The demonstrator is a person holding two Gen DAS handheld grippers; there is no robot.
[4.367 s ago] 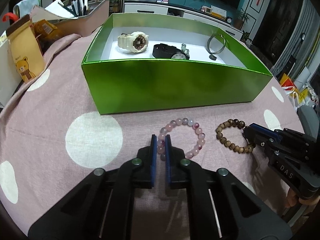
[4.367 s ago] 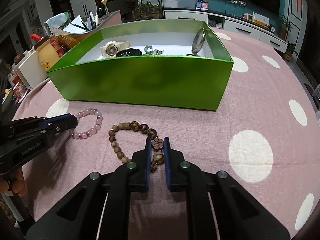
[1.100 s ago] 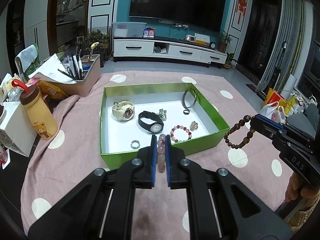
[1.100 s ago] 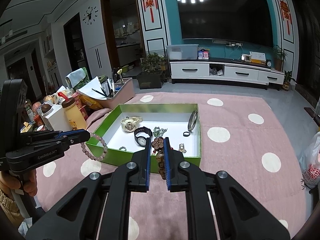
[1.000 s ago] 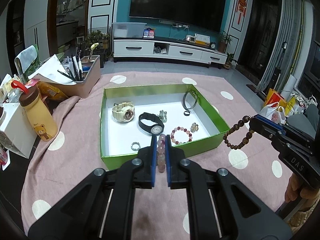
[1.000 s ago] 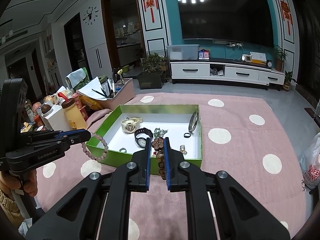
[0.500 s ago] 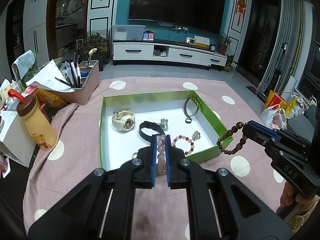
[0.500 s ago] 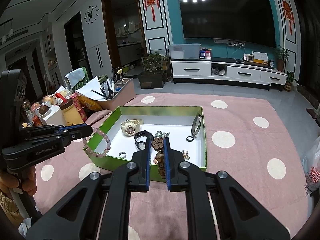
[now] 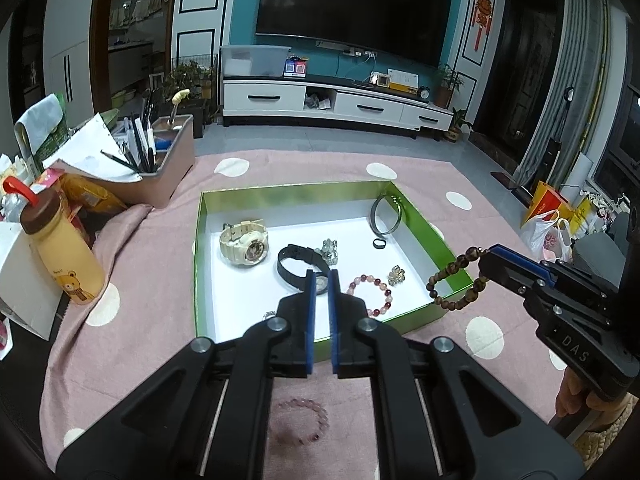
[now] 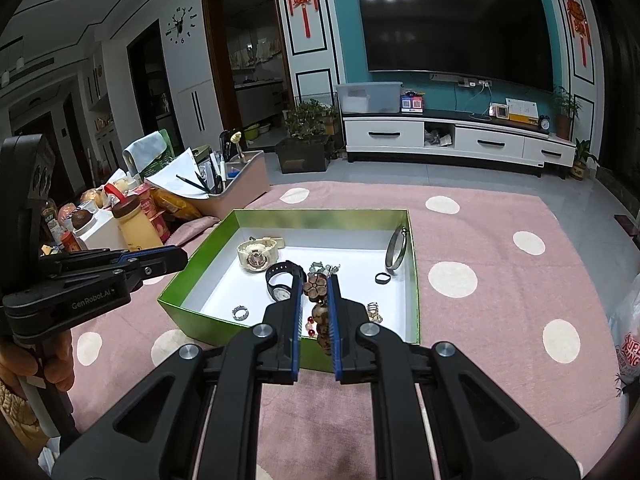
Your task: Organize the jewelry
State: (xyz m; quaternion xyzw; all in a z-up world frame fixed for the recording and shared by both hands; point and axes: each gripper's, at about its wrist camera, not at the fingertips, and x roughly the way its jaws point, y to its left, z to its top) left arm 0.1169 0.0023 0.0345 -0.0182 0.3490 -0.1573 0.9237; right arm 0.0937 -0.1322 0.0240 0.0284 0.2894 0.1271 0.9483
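Note:
My left gripper (image 9: 319,276) hangs over the near part of the green box (image 9: 256,197), and its jaws are closing with nothing between them. The pale pink bead bracelet (image 9: 301,426) shows blurred below it, over the pink cloth on the near side of the box's wall. My right gripper (image 10: 313,280) is shut on the brown wooden bead bracelet (image 10: 317,308), which dangles over the box's near right corner. In the left wrist view the brown wooden bead bracelet (image 9: 452,285) hangs as a loop from the right gripper (image 9: 486,258).
In the box lie a cream watch (image 9: 244,242), a black watch (image 9: 298,268), a red-pink bead bracelet (image 9: 370,292), a dark bangle (image 9: 384,214) and small rings. A yellow bottle (image 9: 64,248) and a pen holder (image 9: 160,168) stand left of the box.
The pale pink bracelet has left the left gripper's jaws and now lies below it on the cloth. Both grippers have moved forward, closer to the box; the right still holds the brown beads.

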